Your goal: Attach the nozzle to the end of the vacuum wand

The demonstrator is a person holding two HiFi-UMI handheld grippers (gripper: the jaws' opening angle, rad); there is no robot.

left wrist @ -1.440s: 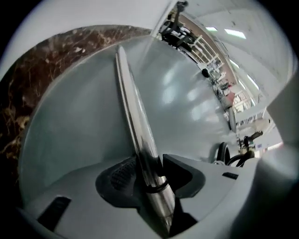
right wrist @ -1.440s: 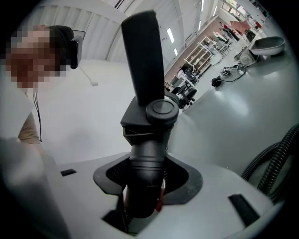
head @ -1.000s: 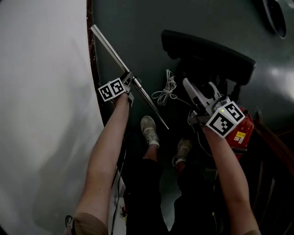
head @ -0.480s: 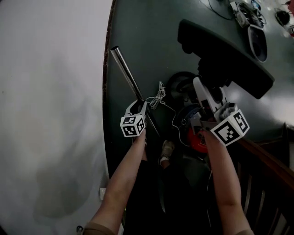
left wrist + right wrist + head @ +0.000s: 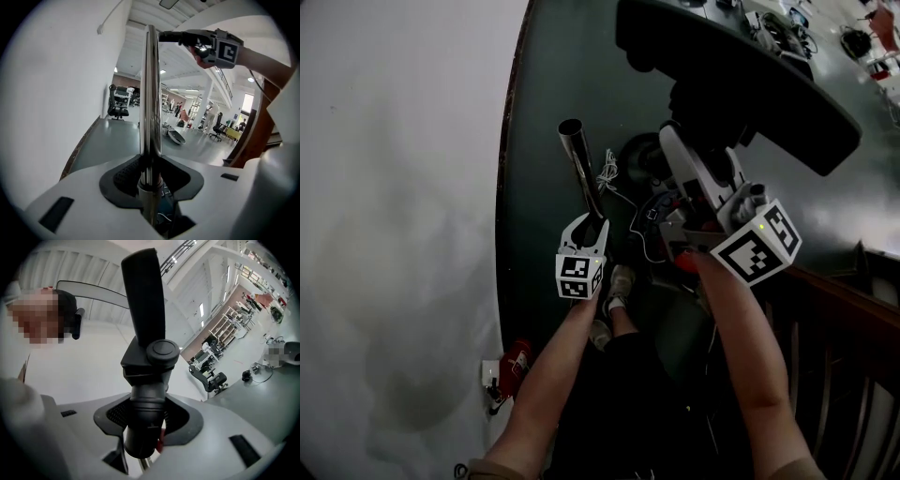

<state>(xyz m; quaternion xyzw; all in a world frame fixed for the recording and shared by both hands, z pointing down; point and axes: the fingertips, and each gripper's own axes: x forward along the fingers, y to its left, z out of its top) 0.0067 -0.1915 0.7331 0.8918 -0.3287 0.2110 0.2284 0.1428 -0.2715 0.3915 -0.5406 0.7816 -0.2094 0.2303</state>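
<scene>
My left gripper (image 5: 589, 223) is shut on a chrome vacuum wand (image 5: 581, 169), whose open end points up toward the head camera. In the left gripper view the wand (image 5: 151, 93) rises straight out from between the pads of that gripper (image 5: 150, 176). My right gripper (image 5: 684, 155) is shut on the neck of a wide black floor nozzle (image 5: 741, 84), held up to the right of the wand's end. In the right gripper view the nozzle neck (image 5: 146, 413) fills the jaws of that gripper (image 5: 145, 423). Wand end and nozzle stay apart.
Below the grippers are a red vacuum body (image 5: 684, 258), a white cord (image 5: 605, 173) and the person's feet (image 5: 619, 281) on the dark floor. A white wall (image 5: 394, 234) runs along the left, a wooden railing (image 5: 834, 309) along the right. A small red object (image 5: 514, 361) lies by the wall.
Both grippers have risen toward the head camera with their loads. The wand has swung from lying slantwise to pointing up. The nozzle has come up off the floor.
</scene>
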